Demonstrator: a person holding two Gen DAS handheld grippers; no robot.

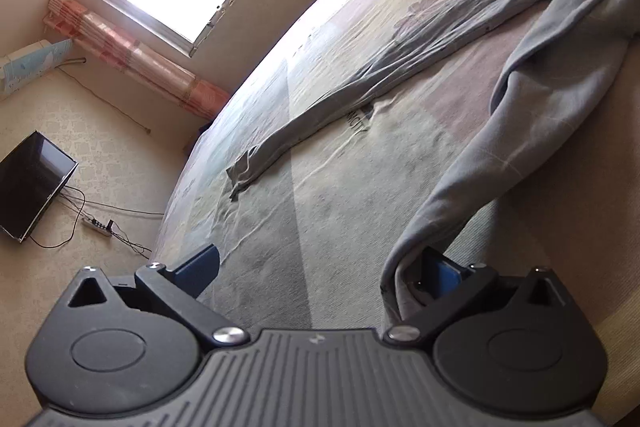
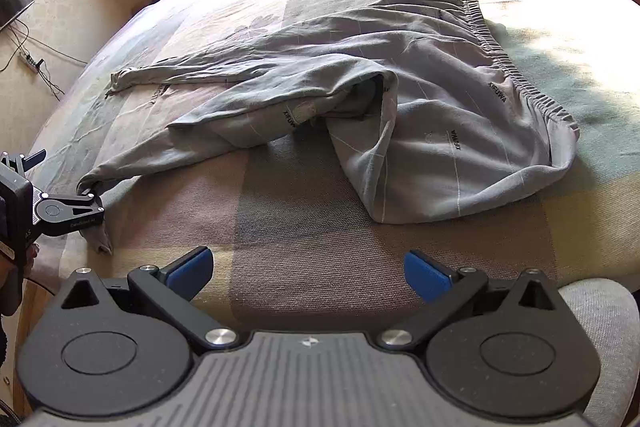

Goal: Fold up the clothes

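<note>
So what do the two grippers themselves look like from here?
Both match: the left gripper and right gripper have black bodies with ribbed grey centres, round black side hubs, silver pivot bolts and blue-padded fingers. No cables or sleeves are identifiable.

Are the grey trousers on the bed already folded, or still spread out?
Still spread out. The grey trousers lie rumpled on the bed, legs apart; one leg hem drapes over a finger of the open left tool.
</note>
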